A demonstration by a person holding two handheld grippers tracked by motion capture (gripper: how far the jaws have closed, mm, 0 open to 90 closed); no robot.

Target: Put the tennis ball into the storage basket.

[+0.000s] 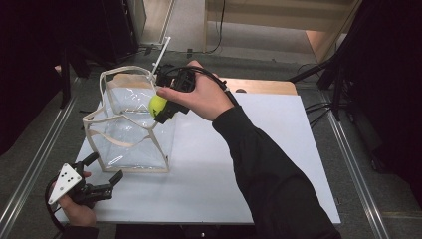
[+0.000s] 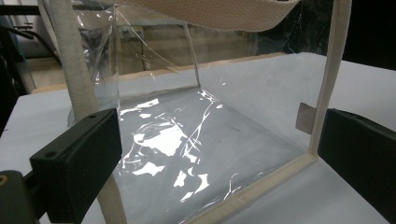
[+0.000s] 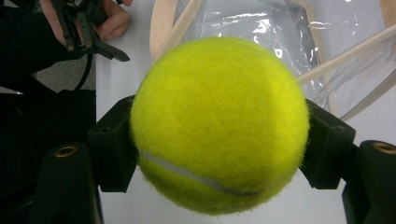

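Note:
A clear plastic bag (image 1: 132, 127) with cream fabric trim stands open on the white table (image 1: 249, 159). My right gripper (image 1: 160, 106) is shut on a yellow tennis ball (image 1: 158, 105), held over the bag's right rim. In the right gripper view the ball (image 3: 219, 123) sits squeezed between both jaws, with the bag (image 3: 261, 32) below it. My left gripper (image 1: 102, 172) rests open at the table's near left corner, its jaws standing either side of the bag's lower corner without pressing it. The left gripper view looks through the clear bag wall (image 2: 187, 140) between two wide-apart jaws.
A wooden board (image 1: 259, 86) lies along the table's far edge. Metal rails (image 1: 35, 164) run along the floor on both sides. Dark stands and cables (image 1: 338, 79) sit at the far right. The table's right half is bare.

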